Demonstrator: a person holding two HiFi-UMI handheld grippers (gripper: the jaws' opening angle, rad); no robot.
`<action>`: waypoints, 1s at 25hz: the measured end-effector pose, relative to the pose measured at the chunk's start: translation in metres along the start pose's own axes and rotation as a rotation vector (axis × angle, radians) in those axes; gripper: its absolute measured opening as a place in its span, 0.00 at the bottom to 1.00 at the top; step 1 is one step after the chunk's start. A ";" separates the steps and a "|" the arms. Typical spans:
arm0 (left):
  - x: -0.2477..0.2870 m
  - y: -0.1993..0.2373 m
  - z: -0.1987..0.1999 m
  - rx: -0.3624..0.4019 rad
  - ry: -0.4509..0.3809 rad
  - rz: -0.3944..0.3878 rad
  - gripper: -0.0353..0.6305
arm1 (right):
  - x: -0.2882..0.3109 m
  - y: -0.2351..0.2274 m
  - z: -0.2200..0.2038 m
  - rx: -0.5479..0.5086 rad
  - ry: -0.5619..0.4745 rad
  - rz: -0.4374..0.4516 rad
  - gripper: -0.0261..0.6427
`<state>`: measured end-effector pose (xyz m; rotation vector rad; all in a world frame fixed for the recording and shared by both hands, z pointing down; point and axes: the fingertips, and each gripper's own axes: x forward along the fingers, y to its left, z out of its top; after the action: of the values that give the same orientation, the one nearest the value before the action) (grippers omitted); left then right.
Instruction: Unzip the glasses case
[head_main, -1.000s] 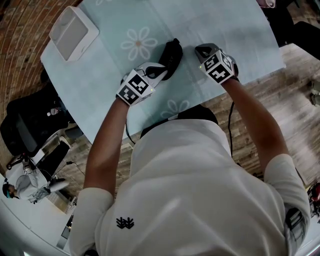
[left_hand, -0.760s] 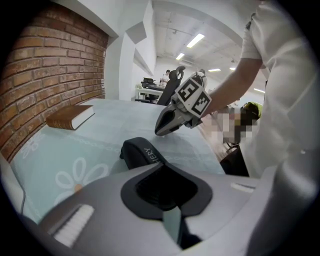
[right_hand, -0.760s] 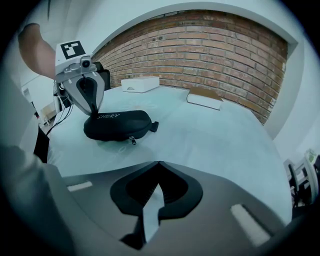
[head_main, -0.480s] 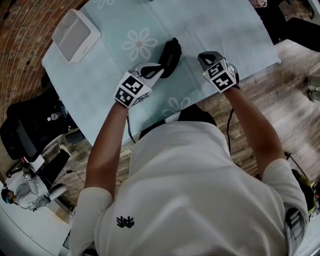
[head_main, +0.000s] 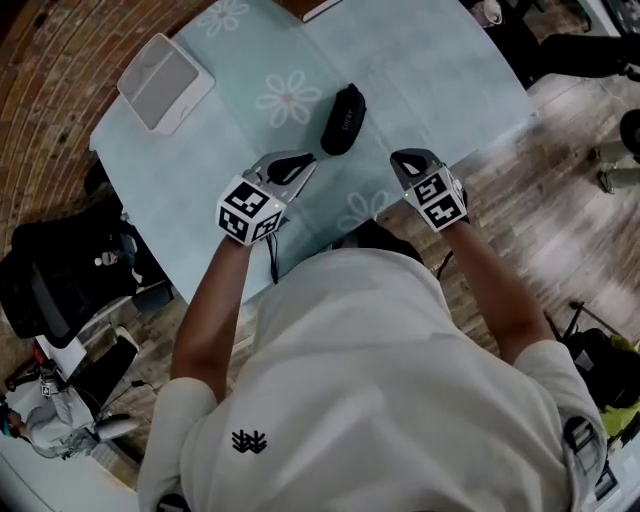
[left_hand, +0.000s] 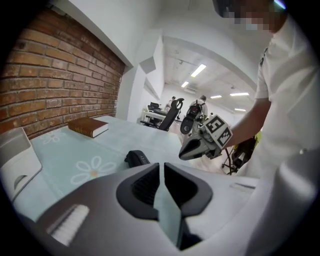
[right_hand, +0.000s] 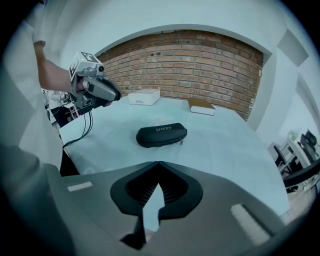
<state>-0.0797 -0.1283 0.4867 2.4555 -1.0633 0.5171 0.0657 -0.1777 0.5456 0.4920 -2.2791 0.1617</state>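
Note:
The black glasses case (head_main: 342, 118) lies closed on the pale blue flowered tablecloth (head_main: 420, 70), with nothing holding it. The right gripper view shows it lengthwise, the case (right_hand: 161, 134) bearing white lettering and a small zip pull at its right end. My left gripper (head_main: 298, 163) is shut and empty, hanging near the table's front edge, short of the case and to its left. My right gripper (head_main: 407, 160) is also shut and empty, at the front edge to the case's right. From the left gripper view the case (left_hand: 136, 158) is just beyond the jaws, with the right gripper (left_hand: 187, 151) in the air past it.
A white box (head_main: 166, 82) stands at the table's far left and a brown book (left_hand: 88, 126) lies at the far side. Brick wall runs behind the table. A black chair (head_main: 60, 260) stands on the floor to the left.
Both grippers have drawn back from the case toward the person. The left gripper, which was right at the case a second ago, is now clear of it.

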 end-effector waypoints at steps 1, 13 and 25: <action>-0.008 -0.005 -0.001 -0.007 -0.013 -0.005 0.14 | -0.006 0.010 0.001 0.003 -0.006 -0.006 0.04; -0.099 -0.062 -0.016 0.006 -0.126 -0.028 0.14 | -0.076 0.127 -0.002 0.078 -0.093 -0.106 0.04; -0.149 -0.095 -0.054 -0.019 -0.119 -0.050 0.14 | -0.107 0.195 -0.014 0.125 -0.130 -0.147 0.04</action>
<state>-0.1124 0.0468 0.4387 2.5159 -1.0440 0.3469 0.0637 0.0369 0.4842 0.7525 -2.3576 0.2040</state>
